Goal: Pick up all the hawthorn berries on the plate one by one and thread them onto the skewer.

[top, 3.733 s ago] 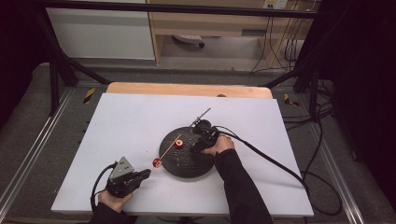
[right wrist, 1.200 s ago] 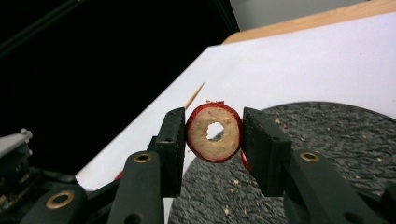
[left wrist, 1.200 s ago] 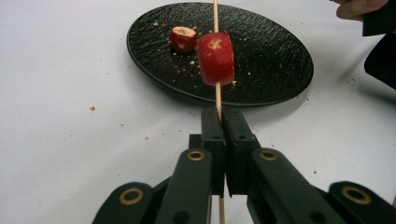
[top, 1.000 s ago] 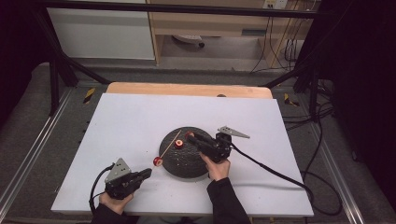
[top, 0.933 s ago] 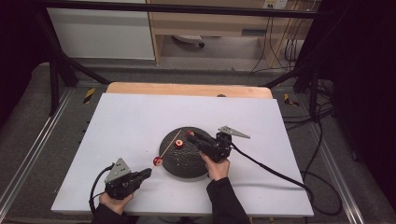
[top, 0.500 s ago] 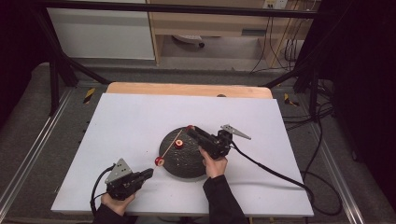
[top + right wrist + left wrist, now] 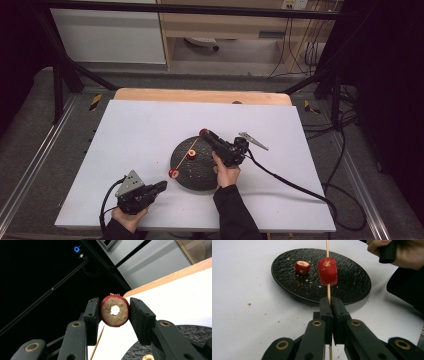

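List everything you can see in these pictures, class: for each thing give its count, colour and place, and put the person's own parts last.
Table: one, white top with a wooden far edge, under everything.
Plate: one, black and textured, near the middle of the table.
Skewer: one, pale wood, clamped at its near end in the left gripper, running out over the plate.
Fruit rings: three, red skin with pale flesh; one threaded on the skewer, one lying on the plate, one with a hole through its middle pinched in the right gripper.
Crumbs: several, reddish, scattered on table and plate.
Left gripper: one, black, at the near left of the table, shut on the skewer.
Right gripper: one, black, raised over the plate's far edge.
Hands: two, left, right.
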`<action>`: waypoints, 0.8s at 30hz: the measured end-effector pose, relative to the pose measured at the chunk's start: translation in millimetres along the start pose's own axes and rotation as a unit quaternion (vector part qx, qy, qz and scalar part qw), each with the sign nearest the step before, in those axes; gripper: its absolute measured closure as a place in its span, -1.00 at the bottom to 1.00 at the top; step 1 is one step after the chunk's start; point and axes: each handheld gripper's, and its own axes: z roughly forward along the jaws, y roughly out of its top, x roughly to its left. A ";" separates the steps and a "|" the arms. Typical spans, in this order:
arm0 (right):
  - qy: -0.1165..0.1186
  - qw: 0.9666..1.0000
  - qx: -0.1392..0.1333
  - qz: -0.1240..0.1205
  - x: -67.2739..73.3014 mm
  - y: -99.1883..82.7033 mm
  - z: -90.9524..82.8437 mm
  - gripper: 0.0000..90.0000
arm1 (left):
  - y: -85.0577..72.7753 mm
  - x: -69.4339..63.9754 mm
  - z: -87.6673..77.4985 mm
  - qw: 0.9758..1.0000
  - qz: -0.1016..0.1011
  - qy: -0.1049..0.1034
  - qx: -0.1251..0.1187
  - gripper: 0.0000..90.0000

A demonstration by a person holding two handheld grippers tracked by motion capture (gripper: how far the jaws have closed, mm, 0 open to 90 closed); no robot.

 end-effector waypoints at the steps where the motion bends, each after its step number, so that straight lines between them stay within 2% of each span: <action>1: 0.000 1.000 -0.002 0.003 -0.3 -0.1 0.5 0.36 | 0.1 -0.2 0.2 1.000 0.000 -0.001 -0.001 0.95; 14: 0.011 1.000 -0.021 0.020 1.8 -1.4 5.2 0.36 | 0.8 -3.3 4.1 1.000 -0.008 -0.007 -0.007 0.95; 24: 0.014 0.999 -0.021 0.030 1.0 -6.3 6.4 0.36 | 1.1 -4.5 5.9 1.000 -0.011 -0.007 -0.006 0.95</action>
